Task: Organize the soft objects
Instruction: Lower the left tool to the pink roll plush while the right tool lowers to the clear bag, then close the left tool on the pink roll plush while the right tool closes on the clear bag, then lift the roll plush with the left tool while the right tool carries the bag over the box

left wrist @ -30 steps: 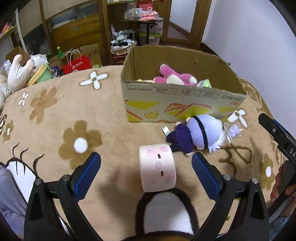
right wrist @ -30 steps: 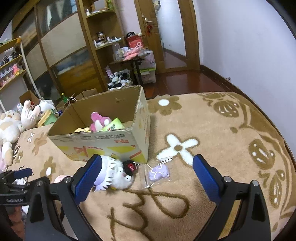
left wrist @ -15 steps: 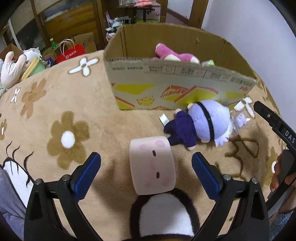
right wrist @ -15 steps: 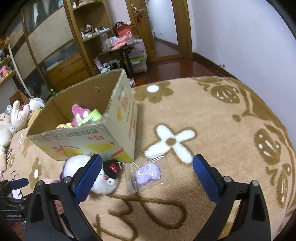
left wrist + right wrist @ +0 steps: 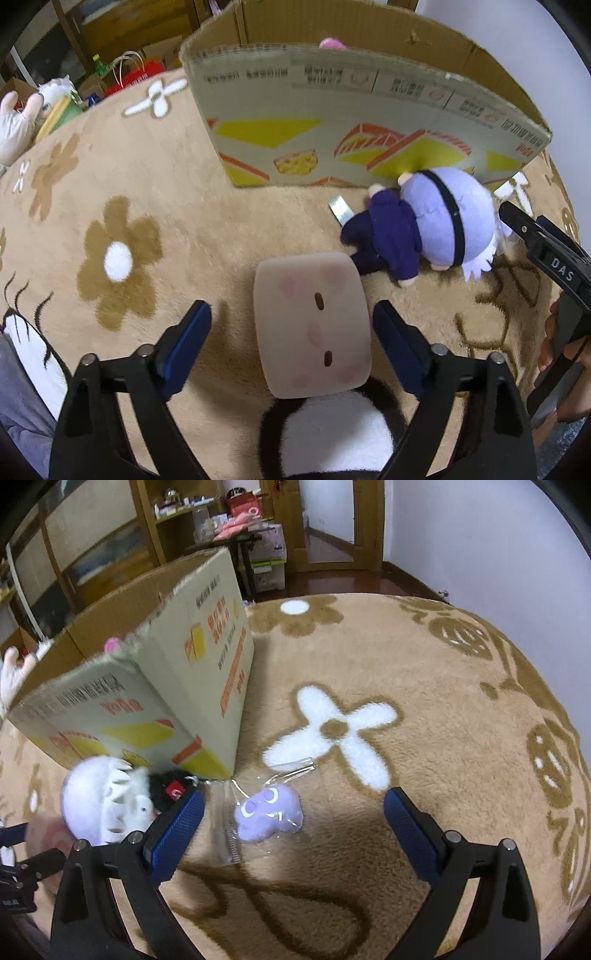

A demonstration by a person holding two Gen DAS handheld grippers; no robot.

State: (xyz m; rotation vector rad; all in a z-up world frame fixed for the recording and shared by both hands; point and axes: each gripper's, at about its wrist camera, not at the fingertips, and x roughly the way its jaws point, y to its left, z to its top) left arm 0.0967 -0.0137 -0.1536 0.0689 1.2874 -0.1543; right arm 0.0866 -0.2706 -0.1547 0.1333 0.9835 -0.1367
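Pink cushion (image 5: 312, 326) between closing, not yet touching left gripper (image 5: 291, 338) jaws, bagged purple toy (image 5: 269, 814) only between wide-apart right gripper (image 5: 293, 821) jaws, doll (image 5: 432, 229) at two o'clock, cardboard box (image 5: 332, 122) behind at twelve.

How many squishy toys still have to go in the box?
Done: a pink plush already peeks over the cardboard box rim. In hand: nothing yet. The left gripper has just been closing, jaws either side of the pink marshmallow cushion, pads not touching; the right gripper is open over the bagged purple toy. Left: those two and the lavender-haired doll on the rug.
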